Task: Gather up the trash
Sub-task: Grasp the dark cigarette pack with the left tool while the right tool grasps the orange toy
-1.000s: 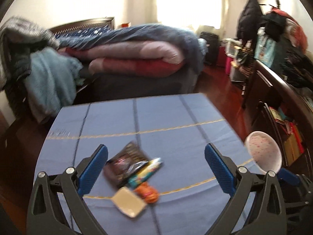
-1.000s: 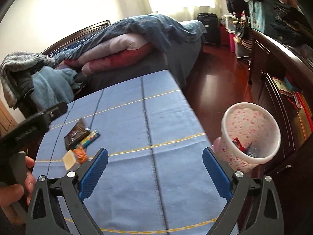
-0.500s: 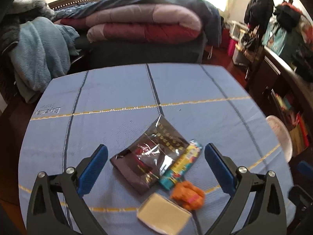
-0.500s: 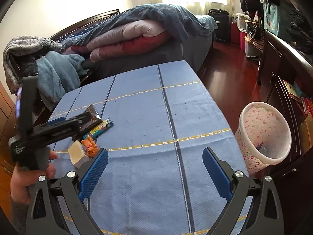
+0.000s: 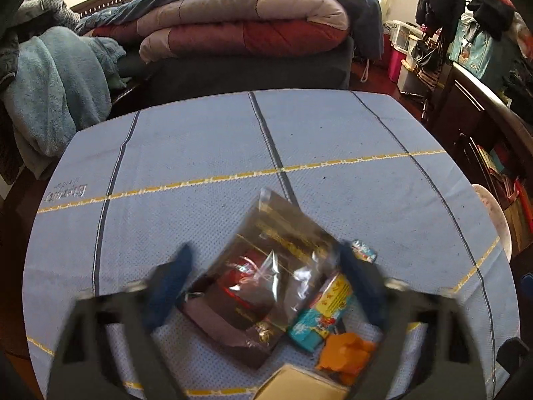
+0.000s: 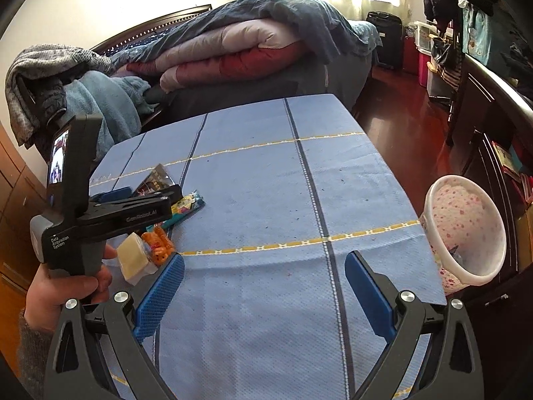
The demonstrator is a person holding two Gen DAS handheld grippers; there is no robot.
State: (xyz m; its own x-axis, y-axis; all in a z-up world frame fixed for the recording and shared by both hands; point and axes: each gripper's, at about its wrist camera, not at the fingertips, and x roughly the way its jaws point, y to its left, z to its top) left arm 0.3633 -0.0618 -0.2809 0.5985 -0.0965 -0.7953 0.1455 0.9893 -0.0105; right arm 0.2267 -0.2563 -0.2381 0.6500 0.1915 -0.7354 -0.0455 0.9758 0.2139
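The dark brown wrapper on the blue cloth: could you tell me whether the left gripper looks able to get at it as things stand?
Probably yes. The left gripper has just been closing, with the dark brown wrapper between its blurred fingers, and nothing lies on top. The colourful wrapper beside it may get caught too.

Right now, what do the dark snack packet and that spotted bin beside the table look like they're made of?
Dark snack packet: thin glossy plastic film, probably foil-lined; it crinkles and throws bright glare patches.
Spotted bin: looks like rigid matte plastic, white with pink speckles; its smooth rolled rim holds a round shape. The print could equally be a liner; I cannot tell.
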